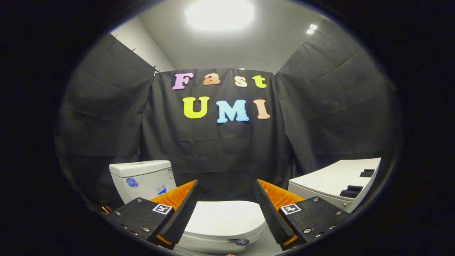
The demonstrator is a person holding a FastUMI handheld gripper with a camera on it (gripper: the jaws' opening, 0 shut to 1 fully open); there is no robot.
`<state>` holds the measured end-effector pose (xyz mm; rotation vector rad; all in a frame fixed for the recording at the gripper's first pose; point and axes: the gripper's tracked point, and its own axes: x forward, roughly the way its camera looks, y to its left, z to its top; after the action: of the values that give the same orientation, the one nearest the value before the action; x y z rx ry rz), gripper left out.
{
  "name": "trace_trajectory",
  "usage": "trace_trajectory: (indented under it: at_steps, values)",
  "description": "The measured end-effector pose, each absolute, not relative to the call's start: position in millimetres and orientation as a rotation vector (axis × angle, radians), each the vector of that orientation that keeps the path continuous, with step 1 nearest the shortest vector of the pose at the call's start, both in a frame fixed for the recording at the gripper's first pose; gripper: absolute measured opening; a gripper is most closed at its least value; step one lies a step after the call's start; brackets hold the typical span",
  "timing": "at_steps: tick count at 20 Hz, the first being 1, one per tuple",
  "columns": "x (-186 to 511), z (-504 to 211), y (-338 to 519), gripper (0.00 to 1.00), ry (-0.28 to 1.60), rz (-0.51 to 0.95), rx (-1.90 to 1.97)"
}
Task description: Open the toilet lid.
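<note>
Gripper view: jaws of the gripper (227, 208) stand apart above the closed toilet lid (222, 217); its smooth rim may slip free when lifted.

The toilet lid (224, 217) looks like smooth, glossy white plastic, lying closed on the bowl. The cistern (142, 179) behind it has a glazed ceramic-like sheen. The booth's wall (220, 149) is matt black cloth, creased and folded. The hand-held gripper (227, 209) stands open above the lid, its fingers (185, 209) ribbed along the inner faces, with small shiny metal screws in matt plates.
</note>
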<state>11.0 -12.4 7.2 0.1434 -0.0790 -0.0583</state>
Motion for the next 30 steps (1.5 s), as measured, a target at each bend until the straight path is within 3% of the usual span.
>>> trace_trajectory:
  at_steps: [23,30]
  values:
    - [54.3,-165.8,-7.7,0.95,0.188,-0.151,0.684]
    - [52.7,-225.1,-15.1,0.94,0.299,-0.249,0.830]
